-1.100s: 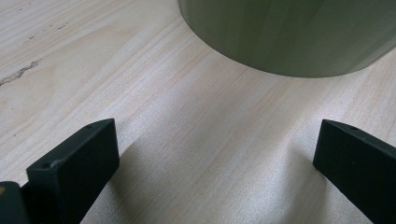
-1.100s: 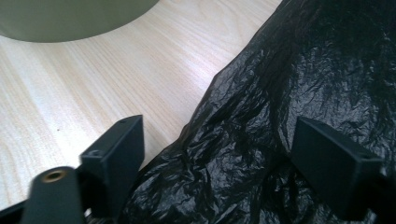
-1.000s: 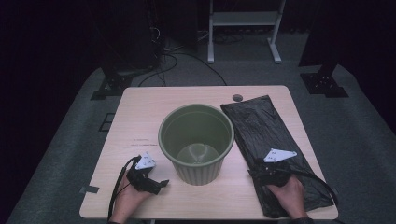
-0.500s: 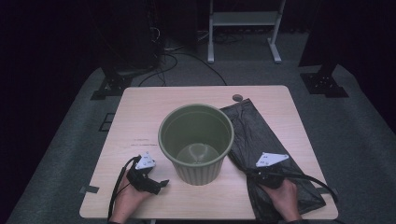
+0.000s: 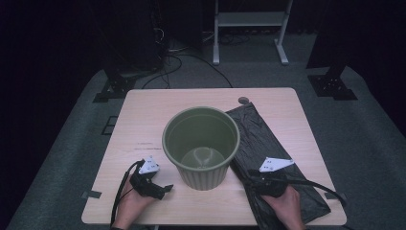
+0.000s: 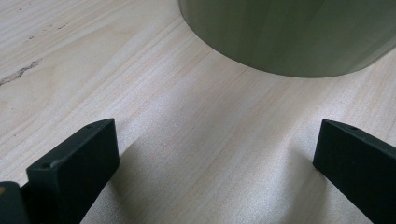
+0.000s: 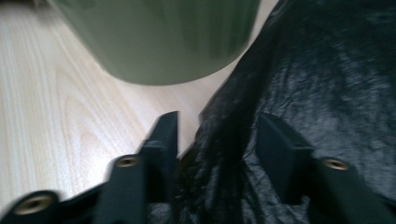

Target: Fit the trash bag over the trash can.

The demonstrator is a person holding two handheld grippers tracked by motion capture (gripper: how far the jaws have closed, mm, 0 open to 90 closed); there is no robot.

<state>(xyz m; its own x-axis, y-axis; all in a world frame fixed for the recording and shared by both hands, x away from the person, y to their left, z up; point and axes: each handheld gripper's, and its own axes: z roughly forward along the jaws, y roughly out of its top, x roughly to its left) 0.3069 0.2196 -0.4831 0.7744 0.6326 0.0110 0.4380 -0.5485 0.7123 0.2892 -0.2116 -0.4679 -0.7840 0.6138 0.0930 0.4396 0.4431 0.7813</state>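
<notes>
The right gripper [image 5: 252,175] rests on the black plastic bag [image 5: 268,143] just right of the green bin [image 5: 201,146]. Its jaws have just been opening and stand apart astride a raised fold at the bag's edge [image 7: 219,140], the pads not pressing on it. The left gripper [image 5: 165,188] sits on the bare wooden table [image 5: 143,115] to the bin's near left, jaws spread wide with nothing between them, pointed at the base of the bin's wall [image 6: 289,32]. The bag lies flat along the bin's right side, running from beside it toward the near table edge, its inner edge right against the bin's foot. A small dark disc [image 5: 243,100] lies on the table beyond the bin
</notes>
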